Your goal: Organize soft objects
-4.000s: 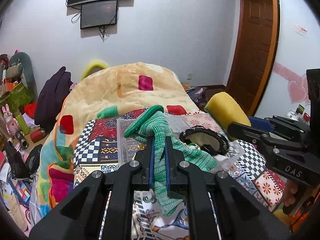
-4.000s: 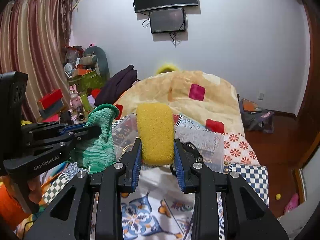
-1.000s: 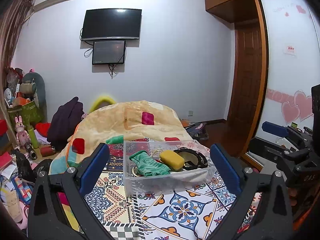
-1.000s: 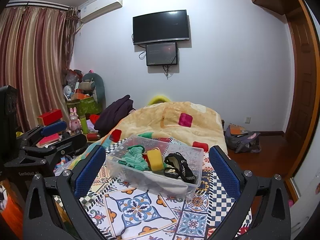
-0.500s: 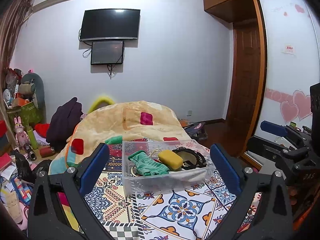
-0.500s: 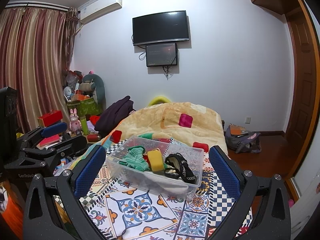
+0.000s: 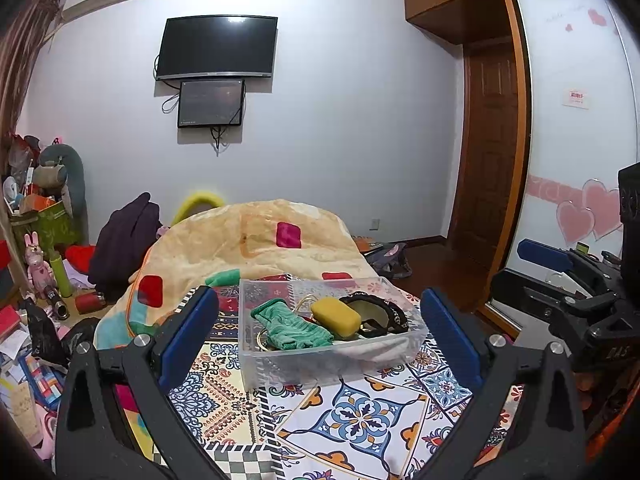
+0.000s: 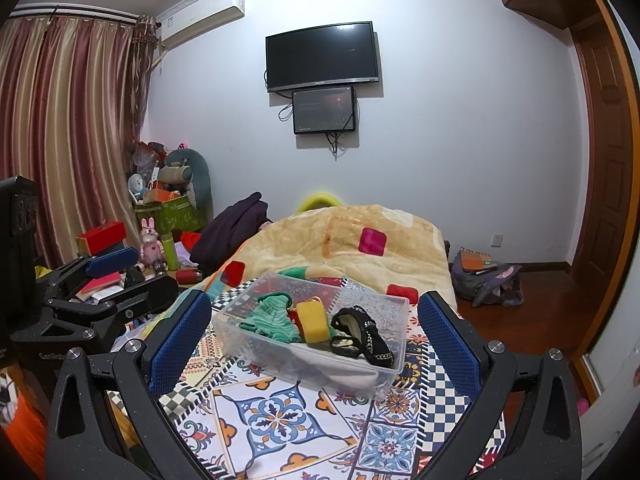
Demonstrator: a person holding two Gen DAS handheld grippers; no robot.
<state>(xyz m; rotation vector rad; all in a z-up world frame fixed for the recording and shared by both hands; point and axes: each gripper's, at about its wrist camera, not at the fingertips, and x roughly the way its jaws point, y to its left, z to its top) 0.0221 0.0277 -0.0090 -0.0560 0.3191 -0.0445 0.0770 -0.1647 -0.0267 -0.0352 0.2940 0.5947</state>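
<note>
A clear plastic bin (image 7: 320,364) (image 8: 280,354) sits on the patterned bed cover. Inside lie a green knitted cloth (image 7: 294,328) (image 8: 270,320), a yellow sponge (image 7: 335,317) (image 8: 313,321) and a black eye mask (image 7: 376,314) (image 8: 362,338). My left gripper (image 7: 320,340) is wide open and empty, held back from the bin's near side. My right gripper (image 8: 314,344) is wide open and empty, also back from the bin. The right gripper shows at the left wrist view's right edge (image 7: 576,292); the left gripper shows at the right wrist view's left edge (image 8: 100,284).
A cream quilt (image 7: 256,240) (image 8: 360,240) is heaped on the bed behind the bin. Toys, boxes and dark clothes clutter the floor at the left (image 8: 160,216). A bag (image 8: 486,280) lies on the floor by the brown door (image 7: 488,152).
Four seconds ago the left gripper held the green cloth and the right the sponge over the bin; both items now lie inside. Both grippers have opened and pulled back, nearly still over the last second.
</note>
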